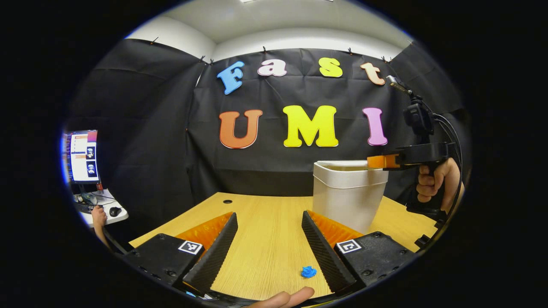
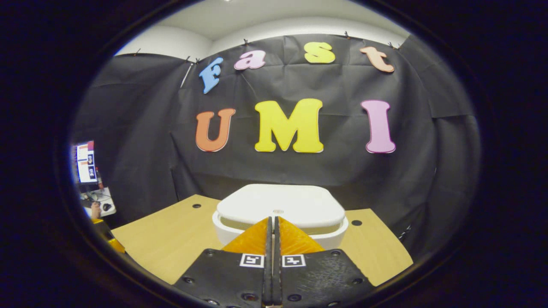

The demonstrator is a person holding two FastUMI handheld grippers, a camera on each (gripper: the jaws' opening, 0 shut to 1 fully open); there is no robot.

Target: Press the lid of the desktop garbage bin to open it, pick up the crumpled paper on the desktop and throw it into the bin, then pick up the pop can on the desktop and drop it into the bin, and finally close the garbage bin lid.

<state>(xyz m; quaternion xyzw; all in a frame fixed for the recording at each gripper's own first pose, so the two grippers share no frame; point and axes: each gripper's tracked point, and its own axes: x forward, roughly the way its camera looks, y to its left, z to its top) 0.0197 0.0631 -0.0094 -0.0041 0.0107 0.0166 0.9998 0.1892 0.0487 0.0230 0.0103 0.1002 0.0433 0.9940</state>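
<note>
Left gripper [image 1: 269, 231]: fingers wide apart, nothing between them, hovering low over the wooden bench [image 1: 265, 214]. A small blue crumpled paper [image 1: 308, 271] lies on the bench just inside its right finger, near the tip, apart from it as far as I can tell. A fingertip of the holding hand [image 1: 284, 298] shows at the bottom edge.

Garbage bin [image 1: 347, 194]: white, upright on the bench, right of centre in the left gripper view, beyond the right finger. Its lid [image 2: 280, 205] looks down and flat in the right gripper view, slightly sunk inside the rim.

Right gripper [image 2: 272, 226]: fingers pressed together, nothing between them, tips sitting at the near edge of the lid, at or just above its surface; can't tell whether there is contact. In the left gripper view the same gripper [image 1: 373, 161] reaches in from the right at the bin's top rim, held by a hand [image 1: 434, 179] on a pistol-style grip, cables trailing off behind.

Far left, off the bench: a lit monitor [image 1: 81, 156], a side desk [image 1: 105, 209] with a mouse [image 1: 114, 211] on it, and another person's hand [image 1: 98, 216] beside it.

Pop can: can't locate it.
</note>
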